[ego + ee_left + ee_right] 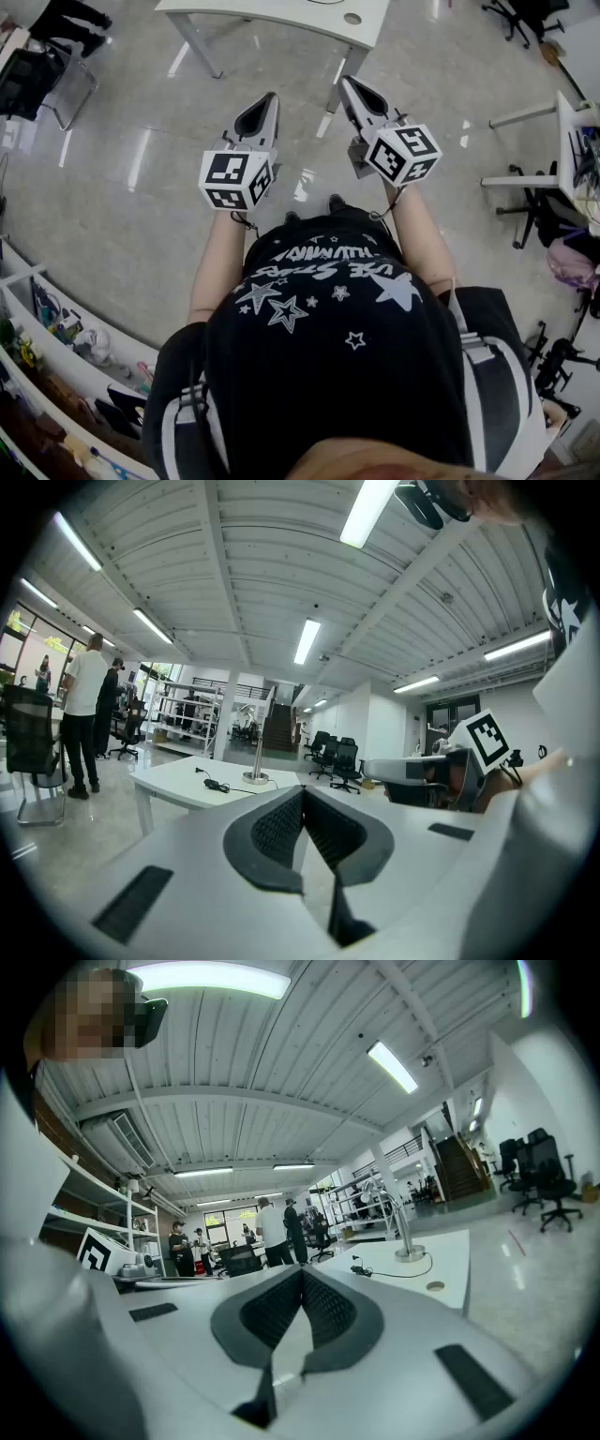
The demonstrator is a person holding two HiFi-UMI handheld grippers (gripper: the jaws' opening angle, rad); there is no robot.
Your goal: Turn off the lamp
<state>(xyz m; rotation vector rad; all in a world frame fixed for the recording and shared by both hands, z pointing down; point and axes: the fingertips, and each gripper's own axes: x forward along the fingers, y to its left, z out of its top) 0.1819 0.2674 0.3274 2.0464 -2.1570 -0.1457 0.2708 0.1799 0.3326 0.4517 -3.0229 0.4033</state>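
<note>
White left claw (269, 97) and right claw (346, 83), both closed and empty, hover well short of the slim silver lamp (410, 1254) on the white tabletop (281, 9) at twelve o'clock; turning it off seems not yet begun.

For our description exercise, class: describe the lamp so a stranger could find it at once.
Find the white table with the round hole in its top. On it stands the lamp: a slim silver post rising from a round base, the only upright thing there, beside a low black cord.

Bright, even light from ceiling tubes (307, 641), glare streaks on glossy floor (141, 159), fisheye-warped, dark-vignetted edges.
</note>
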